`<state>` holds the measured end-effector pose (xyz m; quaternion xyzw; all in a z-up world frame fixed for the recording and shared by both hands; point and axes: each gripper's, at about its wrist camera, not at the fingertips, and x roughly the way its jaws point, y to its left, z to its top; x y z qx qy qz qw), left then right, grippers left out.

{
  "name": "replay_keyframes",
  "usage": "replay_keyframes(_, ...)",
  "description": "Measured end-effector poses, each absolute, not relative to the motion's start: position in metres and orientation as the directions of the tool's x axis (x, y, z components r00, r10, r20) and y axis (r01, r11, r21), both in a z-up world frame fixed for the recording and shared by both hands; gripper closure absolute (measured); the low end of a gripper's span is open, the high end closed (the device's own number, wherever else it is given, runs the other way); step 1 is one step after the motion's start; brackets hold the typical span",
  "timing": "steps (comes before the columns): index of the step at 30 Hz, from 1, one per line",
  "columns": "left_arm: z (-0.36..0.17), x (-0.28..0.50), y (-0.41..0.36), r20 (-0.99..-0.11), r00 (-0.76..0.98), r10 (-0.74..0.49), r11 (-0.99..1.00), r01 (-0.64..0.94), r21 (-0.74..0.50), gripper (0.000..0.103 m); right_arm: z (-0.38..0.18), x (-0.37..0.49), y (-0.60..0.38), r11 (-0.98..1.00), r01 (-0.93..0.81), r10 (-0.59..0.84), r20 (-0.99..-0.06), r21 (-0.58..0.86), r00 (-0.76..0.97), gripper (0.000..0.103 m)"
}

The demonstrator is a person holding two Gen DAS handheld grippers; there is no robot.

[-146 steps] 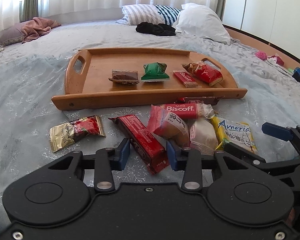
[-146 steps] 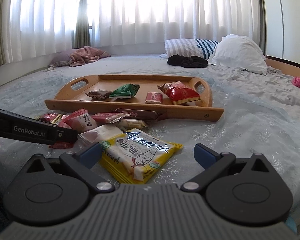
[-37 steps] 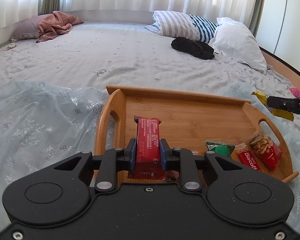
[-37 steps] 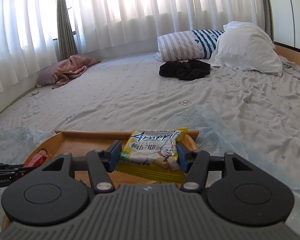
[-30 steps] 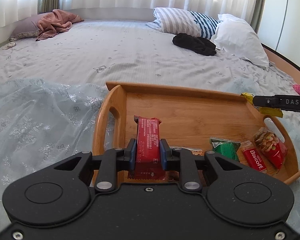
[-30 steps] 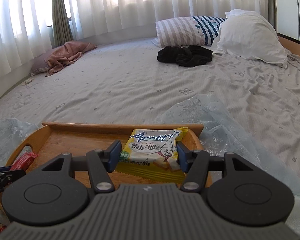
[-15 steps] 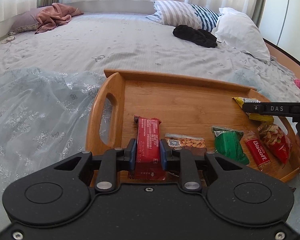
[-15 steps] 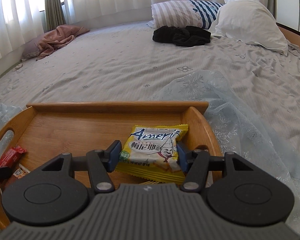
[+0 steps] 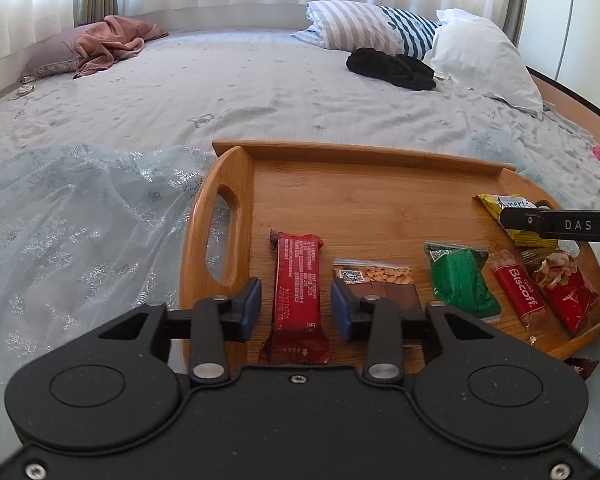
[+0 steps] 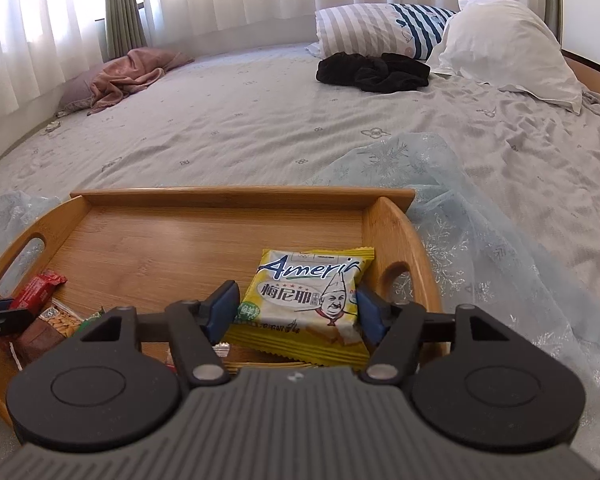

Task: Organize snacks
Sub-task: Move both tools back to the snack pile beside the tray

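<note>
A wooden tray point(image 9: 364, 184) lies on the bed. My left gripper point(image 9: 296, 312) is open over its left part, and the long red bar point(image 9: 298, 296) lies flat between the fingers, which stand clear of it. Beside the bar lie a brown almond packet point(image 9: 374, 284), a green packet point(image 9: 460, 284), a red Biscoff bar point(image 9: 520, 294) and a red snack bag point(image 9: 564, 288). My right gripper point(image 10: 296, 312) is at the tray's right end point(image 10: 396, 240), its fingers against the sides of the yellow Ameria packet point(image 10: 308, 296), which rests low on the tray floor.
A pale blue sheer cloth point(image 9: 80, 220) lies under and around the tray. Striped and white pillows point(image 9: 420, 40) and a black garment point(image 9: 392, 68) are at the back, a pink cloth point(image 9: 112, 44) at the back left. A brown wrapper point(image 9: 580, 366) lies off the tray's near right.
My left gripper has opened and let go of the red bar, which now lies on the tray. Both grippers have come lower over the tray; the yellow packet is down near the tray floor.
</note>
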<state>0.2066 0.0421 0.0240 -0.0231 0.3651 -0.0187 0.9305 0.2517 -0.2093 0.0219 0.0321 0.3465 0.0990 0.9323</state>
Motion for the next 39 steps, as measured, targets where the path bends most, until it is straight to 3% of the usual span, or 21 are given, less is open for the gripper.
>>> replay_keyframes(2,0.028,0.202,0.042,-0.675,0.736,-0.047,0.999,0.018,-0.049,0.055,0.027,0.244,-0.211,0.975,-0.169,0.22,-0.62,0.141,0.753,0.017)
replay_keyframes(7,0.04,0.182,0.045,-0.659,0.749,-0.069,0.997,0.036,-0.064,0.026,0.039,0.218,-0.211,0.973,-0.185,0.229,-0.577,0.135,0.784,0.012)
replay_keyframes(9,0.046,0.17,0.046,-0.649,0.758,-0.068,0.998,0.043,-0.053,0.021,0.043,0.202,-0.209,0.972,-0.2,0.233,-0.557,0.121,0.798,0.009)
replay_keyframes(16,0.053,0.125,0.057,-0.637,0.764,-0.107,0.993,0.056,-0.099,0.016,0.04,0.137,-0.191,0.975,-0.215,0.216,-0.482,0.058,0.849,0.005)
replay_keyframes(24,0.039,0.075,0.063,-0.629,0.772,-0.093,0.996,0.075,-0.056,0.016,0.031,0.069,-0.179,0.964,-0.241,0.268,-0.414,0.116,0.87,0.0)
replay_keyframes(26,0.032,0.068,0.061,-0.639,0.763,-0.098,0.994,0.101,-0.032,0.022,0.026,0.056,-0.176,0.963,-0.236,0.269,-0.407,0.132,0.873,0.0)
replay_keyframes(27,0.028,0.065,0.061,-0.648,0.755,-0.106,0.993,0.118,-0.025,0.035,0.024,0.05,-0.174,0.96,-0.241,0.278,-0.406,0.141,0.871,0.0)
replay_keyframes(28,0.022,0.063,0.06,-0.663,0.74,-0.119,0.991,0.133,-0.028,0.056,0.021,0.044,-0.173,0.958,-0.246,0.286,-0.407,0.148,0.867,0.006)
replay_keyframes(29,0.019,0.063,0.06,-0.676,0.727,-0.123,0.99,0.136,-0.034,0.061,0.019,0.038,-0.17,0.958,-0.244,0.285,-0.411,0.151,0.866,0.018)
replay_keyframes(32,0.017,0.053,0.056,-0.664,0.739,-0.114,0.989,0.148,-0.005,0.063,0.011,0.025,-0.159,0.96,-0.243,0.279,-0.433,0.137,0.857,0.036)
replay_keyframes(39,0.027,0.035,0.045,-0.654,0.737,-0.169,0.976,0.218,-0.007,0.063,0.001,0.014,-0.131,0.953,-0.292,0.293,-0.464,0.076,0.836,0.049)
